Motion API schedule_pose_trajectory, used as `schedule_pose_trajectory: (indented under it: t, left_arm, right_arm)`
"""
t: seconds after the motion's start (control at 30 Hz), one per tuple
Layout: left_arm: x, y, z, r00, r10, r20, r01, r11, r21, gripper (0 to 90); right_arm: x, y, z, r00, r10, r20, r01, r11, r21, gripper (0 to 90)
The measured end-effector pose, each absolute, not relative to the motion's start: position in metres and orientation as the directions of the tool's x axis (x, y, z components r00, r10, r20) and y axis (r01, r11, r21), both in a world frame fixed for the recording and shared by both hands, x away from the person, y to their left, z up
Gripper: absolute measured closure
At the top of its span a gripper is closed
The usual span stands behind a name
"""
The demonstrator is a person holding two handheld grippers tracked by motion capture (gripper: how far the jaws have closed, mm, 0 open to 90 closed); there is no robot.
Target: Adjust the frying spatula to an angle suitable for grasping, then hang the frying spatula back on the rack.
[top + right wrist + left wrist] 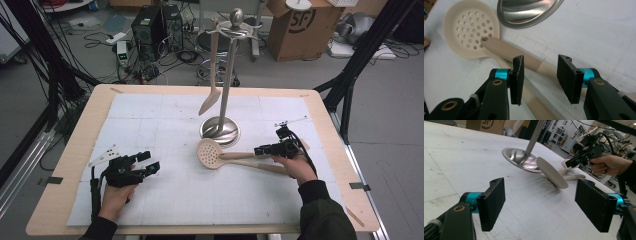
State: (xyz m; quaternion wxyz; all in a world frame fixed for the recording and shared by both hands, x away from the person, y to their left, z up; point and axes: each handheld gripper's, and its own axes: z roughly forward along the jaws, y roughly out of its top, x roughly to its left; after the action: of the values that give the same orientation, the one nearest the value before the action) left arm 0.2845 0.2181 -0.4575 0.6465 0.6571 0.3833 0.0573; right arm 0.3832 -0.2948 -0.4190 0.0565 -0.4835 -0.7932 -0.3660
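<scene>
Seemingly light and rigid, the skimmer [471, 31] lies on the desk [165, 200], best taken mid-handle, where the right gripper [540, 75] hovers, jaws open.

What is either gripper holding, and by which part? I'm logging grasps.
Nothing is held. The right gripper stands open around a utensil handle, pads apart from it; the left gripper is open over the mat.

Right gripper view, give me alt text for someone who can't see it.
The right gripper hangs with open jaws over two crossed wooden handles on a white mat. Beyond them lie a cream slotted skimmer and a steel stand base.
</scene>
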Motion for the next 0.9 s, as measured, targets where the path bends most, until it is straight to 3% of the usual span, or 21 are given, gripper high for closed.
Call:
schedule_pose_trajectory:
  t: [0.6, 0.67, 0.9]
  left_arm:
    - [0.2835, 0.2182, -0.4575, 0.699, 0.577, -0.421, 0.429, 0.132, 0.893, 24.9]
    - [0.2843, 0.2181, -0.4575, 0.7, 0.577, -0.422, 0.431, 0.131, 0.893, 24.9]
    - [0.2835, 0.218, -0.4574, 0.701, 0.577, -0.419, 0.431, 0.125, 0.893, 24.9]
  right_arm:
    - [0.3818, -0.2905, -0.4199, -0.555, 0.694, 0.458, 0.801, 0.298, 0.52, 52.7]
    - [0.3811, -0.2897, -0.4185, -0.579, 0.714, 0.394, 0.772, 0.325, 0.546, 49.5]
    - [0.3826, -0.2868, -0.4193, -0.623, 0.714, 0.319, 0.735, 0.395, 0.552, 47.2]
